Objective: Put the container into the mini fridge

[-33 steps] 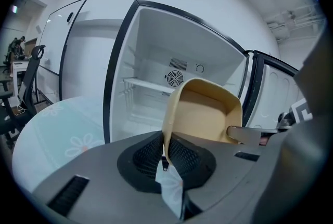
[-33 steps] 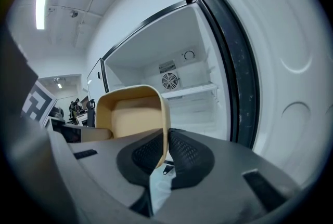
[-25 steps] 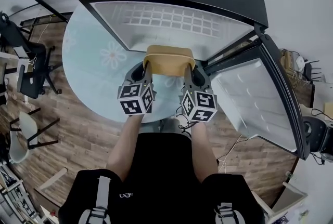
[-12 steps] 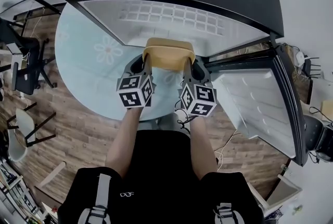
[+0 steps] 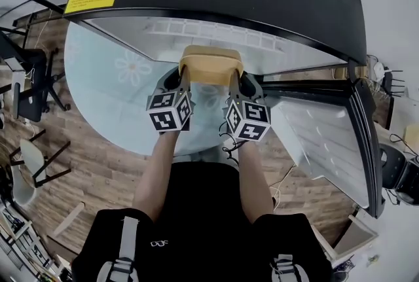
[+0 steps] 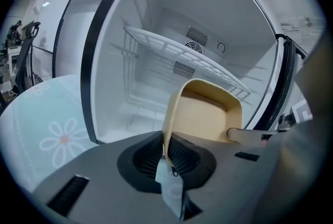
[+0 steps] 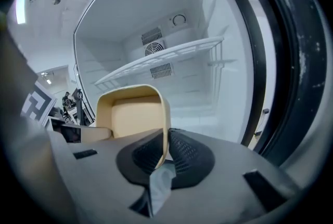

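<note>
Tan container (image 5: 211, 68) spans left tool (image 6: 167, 151), right tool (image 7: 165, 153); each clamped on side wall.

Both arms are stretched forward from the torso, bare left forearm (image 5: 162, 166) and right forearm (image 5: 254, 176) running close together and roughly parallel toward the tan container (image 5: 211, 66). The left gripper (image 5: 184, 80) sits at the container's left side, the right gripper (image 5: 234, 82) at its right side, about level with each other. The left marker cube (image 5: 169, 112) and right marker cube (image 5: 249, 120) ride on top, just behind the container. In each gripper view the jaws are closed down on a side wall of the container, the thin wall pinched between the black ribbed pads (image 6: 182, 158). So it's a two-handed grip, one gripper per side.
</note>
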